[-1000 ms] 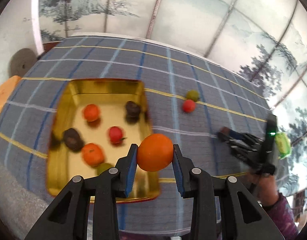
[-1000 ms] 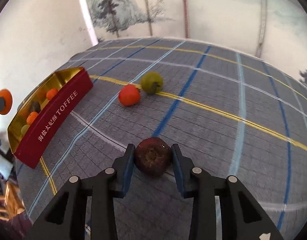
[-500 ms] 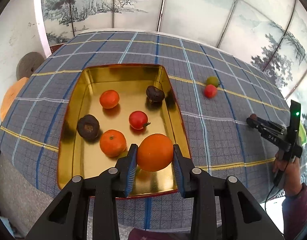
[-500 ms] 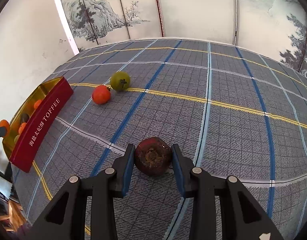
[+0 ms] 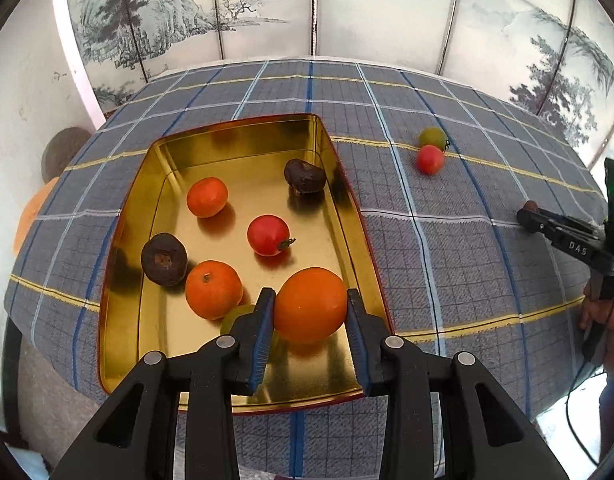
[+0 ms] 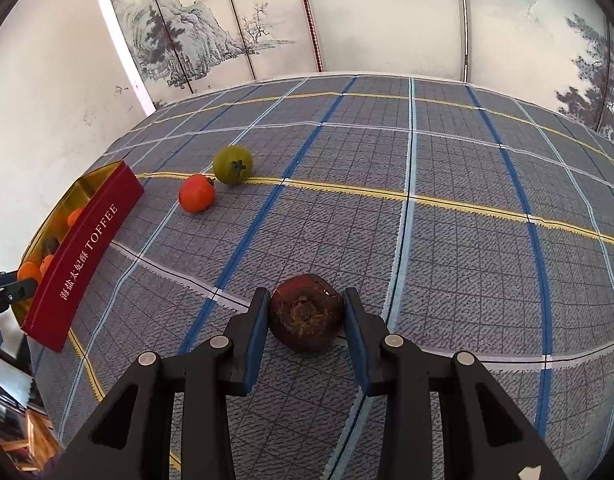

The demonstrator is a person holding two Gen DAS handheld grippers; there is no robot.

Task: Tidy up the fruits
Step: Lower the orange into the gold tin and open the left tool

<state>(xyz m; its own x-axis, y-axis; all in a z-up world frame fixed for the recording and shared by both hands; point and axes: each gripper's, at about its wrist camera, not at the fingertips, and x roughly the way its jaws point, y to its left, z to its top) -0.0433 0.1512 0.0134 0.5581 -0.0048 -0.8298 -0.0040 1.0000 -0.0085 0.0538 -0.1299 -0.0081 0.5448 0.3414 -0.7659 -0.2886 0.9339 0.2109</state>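
Note:
My left gripper (image 5: 310, 314) is shut on a large orange (image 5: 310, 310) and holds it over the near right part of a gold tin tray (image 5: 131, 248). The tray holds two small oranges, a red tomato (image 5: 268, 235), two dark brown fruits and a green fruit partly hidden behind my finger. My right gripper (image 6: 305, 314) is shut on a dark red-brown fruit (image 6: 306, 312) just above the checked cloth. A red tomato (image 6: 196, 198) and a green tomato (image 6: 232, 164) lie on the cloth, ahead and to the left.
The tray shows in the right wrist view as a red tin marked TOFFEE (image 6: 87, 256) at the far left. The right gripper shows in the left wrist view (image 5: 567, 236) near the table's right edge. Painted screens stand behind the table.
My left gripper has carried the orange left from beside the tray to over its inside. My right gripper still holds the dark fruit and has turned a little, with the view shifting.

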